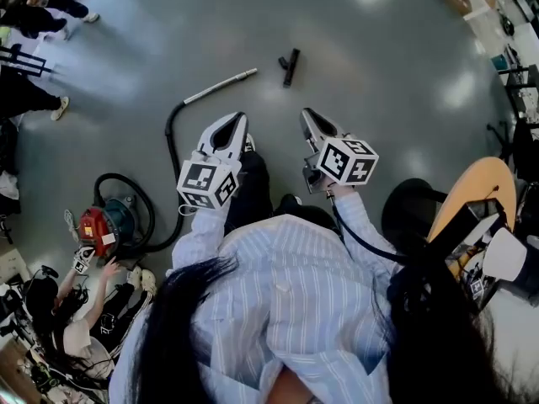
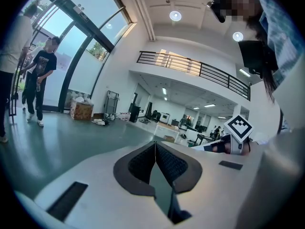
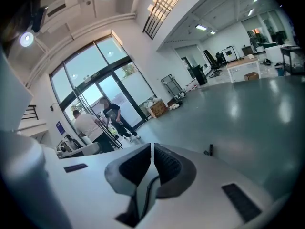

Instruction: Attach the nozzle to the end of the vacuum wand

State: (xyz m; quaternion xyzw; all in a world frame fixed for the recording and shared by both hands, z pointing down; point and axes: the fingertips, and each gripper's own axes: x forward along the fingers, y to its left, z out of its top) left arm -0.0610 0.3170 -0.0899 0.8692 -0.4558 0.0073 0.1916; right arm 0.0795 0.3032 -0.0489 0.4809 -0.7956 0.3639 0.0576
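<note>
In the head view a short black nozzle [image 1: 290, 66] lies on the grey floor ahead. Apart from it, to its left, lies the silver vacuum wand [image 1: 221, 86], joined to a black hose [image 1: 173, 137] that curves back to a red and teal vacuum body [image 1: 109, 224]. Both grippers are held in the air above the floor, well short of these parts. My left gripper [image 1: 238, 118] [image 2: 155, 144] is shut and holds nothing. My right gripper [image 1: 308, 113] [image 3: 152, 147] is also shut and holds nothing. The nozzle [image 3: 210, 150] shows small on the floor in the right gripper view.
A person [image 1: 80, 305] crouches by the vacuum body at lower left. Other people stand at the upper left [image 1: 34, 7] and by the glass doors [image 3: 114, 116]. A round wooden table [image 1: 484, 183] and a black chair [image 1: 413, 213] stand at the right.
</note>
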